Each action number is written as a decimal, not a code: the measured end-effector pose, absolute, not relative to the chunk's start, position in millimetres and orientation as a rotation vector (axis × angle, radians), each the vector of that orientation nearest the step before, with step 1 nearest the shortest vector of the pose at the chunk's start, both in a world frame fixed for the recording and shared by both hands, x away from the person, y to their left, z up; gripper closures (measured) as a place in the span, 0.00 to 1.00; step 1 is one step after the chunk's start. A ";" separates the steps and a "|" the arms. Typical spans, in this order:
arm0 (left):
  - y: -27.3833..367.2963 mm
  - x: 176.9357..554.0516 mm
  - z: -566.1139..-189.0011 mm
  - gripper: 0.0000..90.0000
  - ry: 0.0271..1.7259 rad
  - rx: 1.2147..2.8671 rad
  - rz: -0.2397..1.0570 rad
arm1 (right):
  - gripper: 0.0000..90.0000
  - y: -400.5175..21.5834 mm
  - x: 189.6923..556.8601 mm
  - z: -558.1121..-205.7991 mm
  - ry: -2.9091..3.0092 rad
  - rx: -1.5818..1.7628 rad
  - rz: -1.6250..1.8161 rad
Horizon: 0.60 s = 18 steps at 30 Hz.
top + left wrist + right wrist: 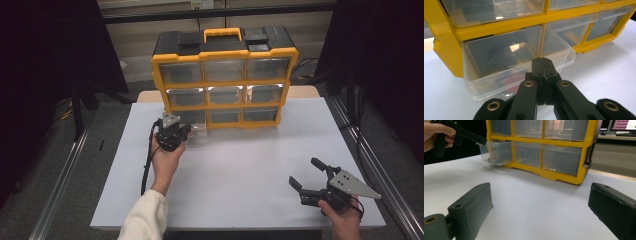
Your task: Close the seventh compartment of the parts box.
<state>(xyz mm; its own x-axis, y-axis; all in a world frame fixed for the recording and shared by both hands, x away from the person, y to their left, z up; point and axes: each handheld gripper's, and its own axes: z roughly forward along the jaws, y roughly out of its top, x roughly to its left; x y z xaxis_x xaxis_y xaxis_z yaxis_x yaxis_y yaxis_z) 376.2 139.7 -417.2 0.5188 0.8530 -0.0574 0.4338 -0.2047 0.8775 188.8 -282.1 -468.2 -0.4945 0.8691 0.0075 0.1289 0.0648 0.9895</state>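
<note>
— Drawers first: how many do we count in the yellow organiser (pixel 156 75)?

— Nine clear ones, three rows of three, under one yellow carry handle (pixel 222 34) and two black latches on top. Eight sit flush. One, the bottom-left drawer (pixel 506 65), is pulled partway out over the white table (pixel 235 170).

— Anything inside it?

— We see one round object (pixel 507 83) with a red face lying on its floor, blurred through the plastic; we cannot tell what it is. The other drawers look clear from our high view, though glare hides parts of them.

— And our two grippers?

— Our left gripper (pixel 543 60) is clenched, jaws pressed together on the drawer's front lip, at the right end of that lip as the left gripper view shows it. From the right gripper view it reaches the drawer's front edge from the left, held in one hand (pixel 435 133).

— The other one?

— Our right gripper (pixel 306 174) is released, jaws spread wide with nothing between them, resting low near the table's near right corner, well apart from the organiser and pointing toward it.
</note>
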 end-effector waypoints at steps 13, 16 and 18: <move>141.7 381.0 -419.9 1.00 1.079 1.824 0.580 | 0.05 -282.4 189.1 -468.6 1.711 1.007 1.486; 141.0 381.8 -420.7 1.00 1.083 1.817 0.581 | 0.05 -282.2 189.1 -468.5 1.710 1.005 1.486; 141.3 382.4 -420.7 1.00 1.081 1.819 0.583 | 0.05 -282.5 189.0 -468.6 1.710 1.007 1.486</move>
<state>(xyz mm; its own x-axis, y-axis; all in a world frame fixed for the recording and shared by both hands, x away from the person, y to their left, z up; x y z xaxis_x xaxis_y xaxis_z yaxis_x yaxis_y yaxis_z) 382.4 141.3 -420.7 0.5038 0.8623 -0.0507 0.4314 -0.2003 0.8796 189.0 -282.5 -468.6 -0.4938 0.8695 0.0109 0.1324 0.0627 0.9892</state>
